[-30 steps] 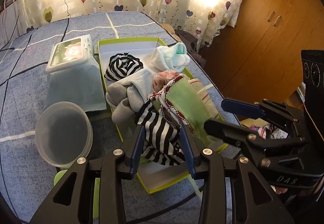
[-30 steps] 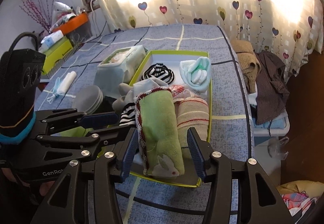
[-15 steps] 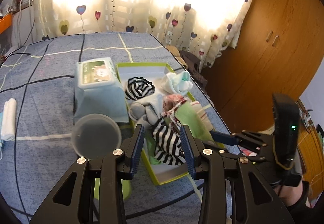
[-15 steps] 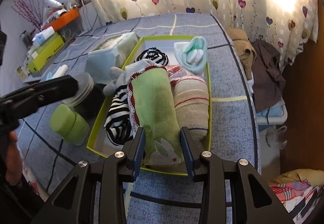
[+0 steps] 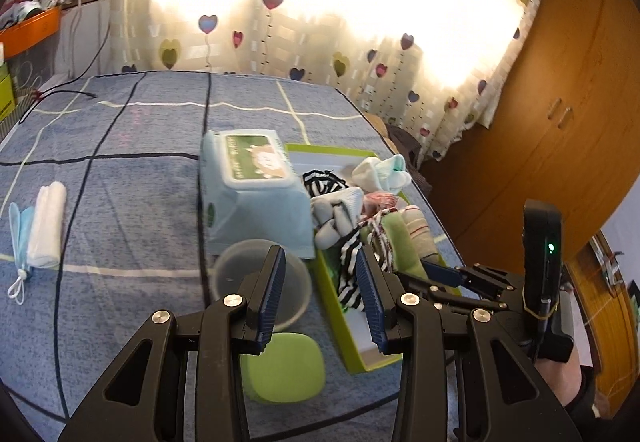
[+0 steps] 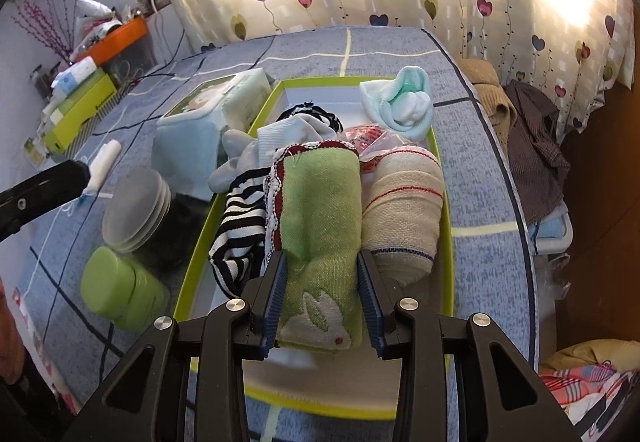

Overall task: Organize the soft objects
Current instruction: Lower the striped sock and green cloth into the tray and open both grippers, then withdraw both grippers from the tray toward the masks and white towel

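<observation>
**Green towel roll clamped in the tray**

Left wrist view: left gripper (image 5: 320, 292) hangs open and empty over the bed, above the clear tub (image 5: 262, 282).

Right wrist view: right gripper (image 6: 320, 298) squeezes the green towel roll (image 6: 320, 218), lying in the green tray (image 6: 444, 226) beside the beige roll (image 6: 404, 210), toward its near edge.

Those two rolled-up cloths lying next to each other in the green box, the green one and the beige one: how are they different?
The green roll has a red-stitched edge and a white rabbit; the beige roll has only thin red and dark stripes. The right gripper has its jaws around the green roll's near end; nothing holds the beige roll. The green roll reaches nearer the camera. Both lie side by side in the green box.
</observation>
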### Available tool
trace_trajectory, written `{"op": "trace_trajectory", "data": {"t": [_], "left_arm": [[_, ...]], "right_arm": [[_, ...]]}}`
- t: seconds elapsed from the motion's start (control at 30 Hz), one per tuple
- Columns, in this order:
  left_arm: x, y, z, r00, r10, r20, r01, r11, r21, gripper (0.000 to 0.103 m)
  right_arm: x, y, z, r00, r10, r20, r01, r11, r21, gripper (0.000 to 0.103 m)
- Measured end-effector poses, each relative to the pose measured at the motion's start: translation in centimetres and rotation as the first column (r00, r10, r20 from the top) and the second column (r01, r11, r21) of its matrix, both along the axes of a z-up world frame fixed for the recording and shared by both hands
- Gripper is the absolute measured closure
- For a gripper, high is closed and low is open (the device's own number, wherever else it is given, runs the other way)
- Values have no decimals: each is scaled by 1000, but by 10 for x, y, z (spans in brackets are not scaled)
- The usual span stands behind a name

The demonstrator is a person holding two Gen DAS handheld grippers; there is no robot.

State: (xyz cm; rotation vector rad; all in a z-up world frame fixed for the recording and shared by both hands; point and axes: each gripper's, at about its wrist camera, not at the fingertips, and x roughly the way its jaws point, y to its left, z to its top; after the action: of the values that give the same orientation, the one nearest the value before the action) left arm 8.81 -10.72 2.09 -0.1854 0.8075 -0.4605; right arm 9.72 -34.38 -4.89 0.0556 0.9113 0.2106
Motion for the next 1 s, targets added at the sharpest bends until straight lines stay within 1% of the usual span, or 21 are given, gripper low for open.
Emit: {"op": "trace_trajectory", "data": {"t": [0.23, 0.43, 0.53, 0.57, 0.77, 1.0], "left_arm": [[4, 15, -3, 999, 40, -6, -40, 999, -3, 65], [8, 24, -4, 998, 66, -10, -66, 998, -1, 65], [7, 25, -3, 998, 70, -9, -70, 998, 1, 65], [7, 25, -3, 998, 70, -8, -70, 998, 1, 65], [3, 24, -2, 998, 61, -8, -61, 998, 1, 65], [-13, 30, 6, 998, 62, 30, -62, 998, -8, 65]], "right_arm": [[30, -2, 0, 1000, -3, -3, 3, 1000, 4, 68], [41, 0, 0, 1000, 7, -10, -6, 1000, 1, 67], [35, -2, 3, 1000, 6, -7, -6, 1000, -1, 59], [32, -3, 4, 1000, 3, -6, -3, 1000, 2, 58], [8, -11, 18, 1000, -14, 21, 14, 1000, 10, 57], [-21, -10, 41, 996, -17, 83, 16, 1000, 11, 57]]}}
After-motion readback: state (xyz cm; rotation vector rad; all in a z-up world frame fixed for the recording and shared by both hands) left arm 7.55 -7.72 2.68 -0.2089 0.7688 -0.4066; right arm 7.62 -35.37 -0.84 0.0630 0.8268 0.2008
